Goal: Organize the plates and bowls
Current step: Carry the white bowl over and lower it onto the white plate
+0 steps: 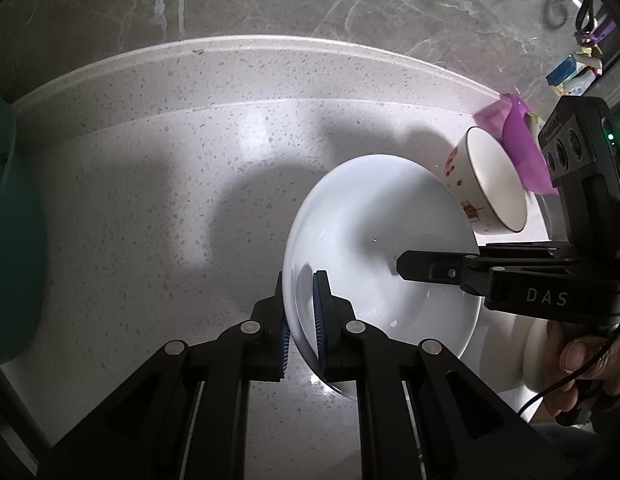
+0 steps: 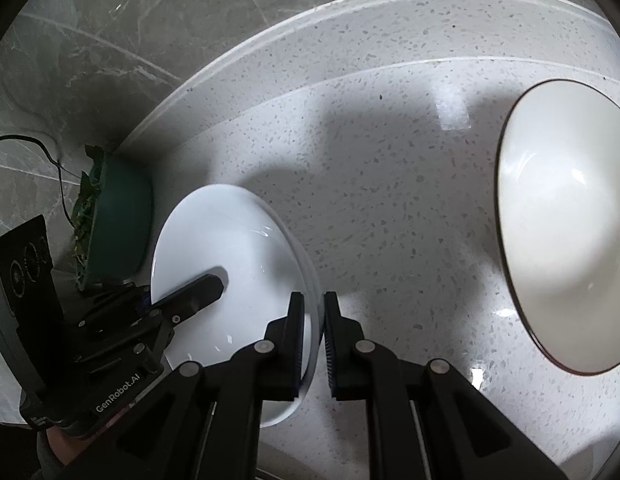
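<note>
Both tongs pinch the same white plate (image 1: 374,240), one on each side of its rim; the left tongs (image 1: 302,320) clamp the rim nearest the left wrist camera, blue pads pressed on either face of the edge; the right tongs (image 2: 312,344) do the same on the opposite rim, one finger inside the plate and one outside. The plate sits over the speckled white surface (image 1: 150,200), whether touching it or just above cannot be told; in the right wrist view (image 2: 230,260) a second rim edge shows beneath it, so it may be more than one plate. A cream bowl with a red pattern (image 1: 486,184) stands just beside the plate, seen large in the right wrist view (image 2: 566,224); a purple container (image 1: 518,140) lies behind it; a green tub (image 2: 118,220) holding leaves stands near the plate's other side. A hand (image 1: 582,368) grips the right handle.
</note>
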### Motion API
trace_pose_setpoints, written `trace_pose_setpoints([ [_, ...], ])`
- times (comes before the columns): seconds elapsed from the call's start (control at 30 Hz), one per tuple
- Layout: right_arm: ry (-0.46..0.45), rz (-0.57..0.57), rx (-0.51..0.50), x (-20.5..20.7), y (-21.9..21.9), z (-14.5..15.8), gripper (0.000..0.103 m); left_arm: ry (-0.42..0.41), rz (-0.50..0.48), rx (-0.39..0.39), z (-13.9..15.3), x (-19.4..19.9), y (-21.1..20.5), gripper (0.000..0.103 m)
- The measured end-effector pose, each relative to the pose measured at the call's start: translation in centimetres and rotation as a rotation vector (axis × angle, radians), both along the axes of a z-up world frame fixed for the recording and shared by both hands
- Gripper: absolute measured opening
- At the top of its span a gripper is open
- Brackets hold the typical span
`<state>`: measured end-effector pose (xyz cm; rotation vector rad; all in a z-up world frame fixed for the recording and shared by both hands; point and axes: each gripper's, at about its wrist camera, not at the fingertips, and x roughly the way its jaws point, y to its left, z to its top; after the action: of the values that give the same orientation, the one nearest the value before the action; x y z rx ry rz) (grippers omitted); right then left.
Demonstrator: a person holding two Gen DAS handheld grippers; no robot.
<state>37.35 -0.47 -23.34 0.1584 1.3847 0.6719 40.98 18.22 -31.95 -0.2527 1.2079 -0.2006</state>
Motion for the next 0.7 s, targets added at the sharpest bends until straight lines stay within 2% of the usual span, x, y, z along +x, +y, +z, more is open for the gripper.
trace_pose_setpoints([
  [0.33,-0.037,-0.038,0.024,-1.8,-3.3,3.0,0.012,-0.035,-0.051,0.003,3.9,-2.0,-2.7,0.009],
  [0.5,-0.077,-0.076,0.026,-4.4,-6.5,5.7,0.013,-0.066,-0.095,-0.005,6.6,-4.2,-6.1,0.009],
  [0.7,-0.106,-0.133,0.027,-7.7,-11.8,7.6,0.013,-0.097,-0.163,-0.013,9.3,-7.5,-11.7,0.009],
])
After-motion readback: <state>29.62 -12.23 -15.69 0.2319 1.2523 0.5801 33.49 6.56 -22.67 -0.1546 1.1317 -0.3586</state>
